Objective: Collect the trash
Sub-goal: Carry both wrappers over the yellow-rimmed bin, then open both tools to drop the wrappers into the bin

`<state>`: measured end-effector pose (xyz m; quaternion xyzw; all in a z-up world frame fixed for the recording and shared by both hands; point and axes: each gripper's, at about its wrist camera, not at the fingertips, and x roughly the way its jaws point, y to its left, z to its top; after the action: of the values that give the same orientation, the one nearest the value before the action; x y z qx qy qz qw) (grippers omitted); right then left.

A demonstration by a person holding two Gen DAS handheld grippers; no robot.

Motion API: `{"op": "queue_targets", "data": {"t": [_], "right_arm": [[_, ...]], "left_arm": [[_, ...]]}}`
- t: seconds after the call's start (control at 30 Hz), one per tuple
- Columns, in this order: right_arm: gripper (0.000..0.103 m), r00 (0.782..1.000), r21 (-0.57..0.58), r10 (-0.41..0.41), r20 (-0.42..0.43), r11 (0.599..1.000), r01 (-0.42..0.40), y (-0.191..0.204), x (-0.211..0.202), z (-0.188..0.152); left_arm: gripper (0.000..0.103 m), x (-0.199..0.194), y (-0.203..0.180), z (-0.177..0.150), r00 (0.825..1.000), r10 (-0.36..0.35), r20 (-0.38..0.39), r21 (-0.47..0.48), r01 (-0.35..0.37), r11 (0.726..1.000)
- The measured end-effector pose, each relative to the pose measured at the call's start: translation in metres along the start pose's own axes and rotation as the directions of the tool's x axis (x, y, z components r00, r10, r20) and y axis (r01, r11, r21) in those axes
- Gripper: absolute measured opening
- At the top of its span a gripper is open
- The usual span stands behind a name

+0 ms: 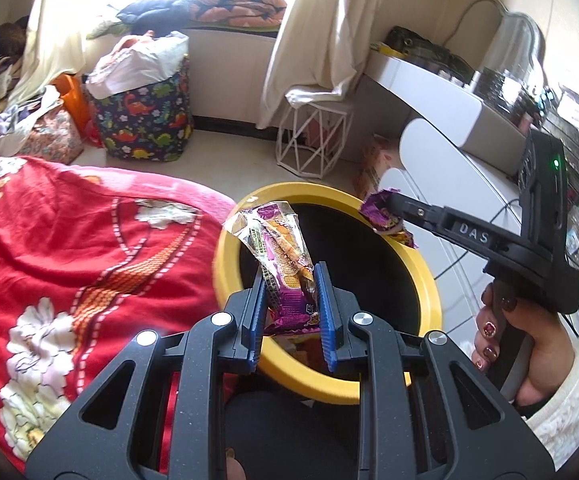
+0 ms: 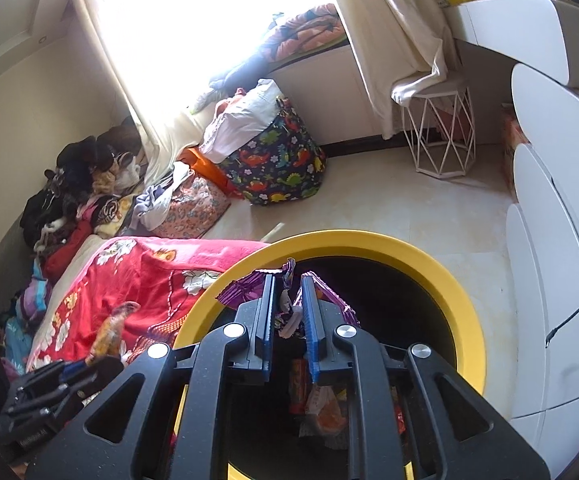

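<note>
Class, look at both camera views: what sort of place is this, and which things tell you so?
Most likely a home bedroom: a bed with a red floral blanket, a curtained window, and a dinosaur-print fabric bin stuffed with laundry.

Bin (image 1: 225, 280) stands on floor just right of bed (image 1: 69, 248), drawers (image 1: 449, 184) to its right. Behind it: wire stool (image 1: 313, 140), fabric basket (image 1: 145, 120). Both wrappers (image 1: 285, 264) (image 2: 245, 290) held over bin opening; trash (image 2: 321, 404) inside.

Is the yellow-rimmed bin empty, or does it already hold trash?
Not empty. The right wrist view shows wrappers lying at the bottom of the yellow-rimmed bin. How full it is cannot be told; the dark inside hides most of it.
</note>
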<state>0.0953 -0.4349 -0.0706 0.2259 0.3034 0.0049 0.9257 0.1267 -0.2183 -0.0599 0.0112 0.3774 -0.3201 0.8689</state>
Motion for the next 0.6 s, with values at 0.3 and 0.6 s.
{"op": "queue_targets", "data": {"t": [0.3,0.6], "right_arm": [[0.031,1.000,0.041,-0.009,-0.006,0.999,0.009,-0.012,-0.004,0.001],[0.059,0.999,0.014,-0.047,0.003,0.999,0.047,-0.014,-0.020,0.000]], "left_arm": [[0.018,0.029,-0.019,-0.002,0.998,-0.030,-0.055,0.046,0.032,0.998],[0.064,0.030,-0.020,-0.002,0.999,-0.019,-0.046,0.040,0.021,0.999]]}}
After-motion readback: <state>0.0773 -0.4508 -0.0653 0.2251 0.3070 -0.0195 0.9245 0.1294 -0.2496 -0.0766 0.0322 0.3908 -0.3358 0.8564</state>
